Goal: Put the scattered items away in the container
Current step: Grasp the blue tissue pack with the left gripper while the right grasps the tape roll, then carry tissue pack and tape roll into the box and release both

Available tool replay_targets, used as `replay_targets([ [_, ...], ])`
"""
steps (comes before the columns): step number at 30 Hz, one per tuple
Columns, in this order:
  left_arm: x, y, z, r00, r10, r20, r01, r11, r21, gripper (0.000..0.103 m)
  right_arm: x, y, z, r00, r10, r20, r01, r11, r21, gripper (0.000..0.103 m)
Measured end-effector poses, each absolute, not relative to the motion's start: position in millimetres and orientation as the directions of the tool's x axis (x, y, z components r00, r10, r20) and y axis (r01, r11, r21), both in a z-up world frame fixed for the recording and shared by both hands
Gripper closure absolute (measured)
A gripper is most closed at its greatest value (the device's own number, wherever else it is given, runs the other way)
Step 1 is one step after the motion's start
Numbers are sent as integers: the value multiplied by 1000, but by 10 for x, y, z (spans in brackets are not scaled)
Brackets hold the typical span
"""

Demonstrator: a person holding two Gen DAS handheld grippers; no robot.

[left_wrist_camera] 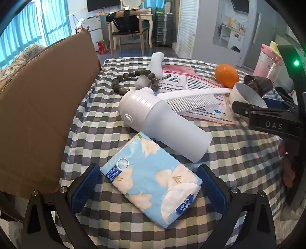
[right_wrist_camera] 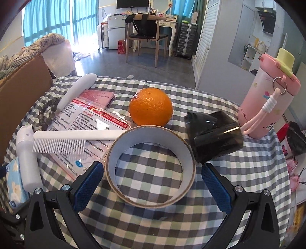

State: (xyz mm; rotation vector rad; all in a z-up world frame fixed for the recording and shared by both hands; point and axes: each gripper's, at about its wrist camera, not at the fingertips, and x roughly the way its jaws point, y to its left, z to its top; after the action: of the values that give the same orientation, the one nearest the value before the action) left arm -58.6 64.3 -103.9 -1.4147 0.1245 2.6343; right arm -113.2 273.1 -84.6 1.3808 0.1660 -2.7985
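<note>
a cloth with grey, green and white squares (right_wrist_camera: 153, 226) covers the table. behind the table stands a wooden chair (right_wrist_camera: 147, 38) with a black bag (right_wrist_camera: 144, 26) hanging on its back. next to the chair is a white desk with curvy legs (right_wrist_camera: 170, 24). a dark flat screen (right_wrist_camera: 132, 3) sits high on the wall. a grey suitcase with ridges (right_wrist_camera: 186, 39) stands beside a white slatted door (right_wrist_camera: 207, 36). blue curtains (right_wrist_camera: 51, 19) hang over the bright windows on the left. a small red bag (right_wrist_camera: 121, 47) sits on the grey floor (right_wrist_camera: 118, 63).
</note>
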Motion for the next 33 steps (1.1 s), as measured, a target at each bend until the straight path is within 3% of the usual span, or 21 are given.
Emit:
replay_targets([
  [2,-587,648,-1034,-542,95,-835,-182,-983,5,2,-1123,2731,-840,-614,32,-788,60,-994,-86,4],
  [4,-593,674,-1025,-541,105,-835,-203,-979,8,9,-1112,2744,-824,-616,10,-788,66,-996,-64,18],
  [5,-583,691,-1012,-542,107,-833,-214,-977,14,13,-1109,2760,-816,-616,2,-788,62,-997,-52,18],
  [19,-438,673,-748,-604,95,-792,-229,-972,58,14,-807,2741,-455,-675,-12,-738,65,-997,-44,19],
  [28,-493,331,37,-745,-34,-667,-90,-985,150,14,-630,2301,183,-760,-78,-645,155,-986,-64,19],
  [33,-558,-94,411,-780,-80,-621,29,-995,92,14,-582,1817,468,-789,-154,-595,248,-965,-79,19],
])
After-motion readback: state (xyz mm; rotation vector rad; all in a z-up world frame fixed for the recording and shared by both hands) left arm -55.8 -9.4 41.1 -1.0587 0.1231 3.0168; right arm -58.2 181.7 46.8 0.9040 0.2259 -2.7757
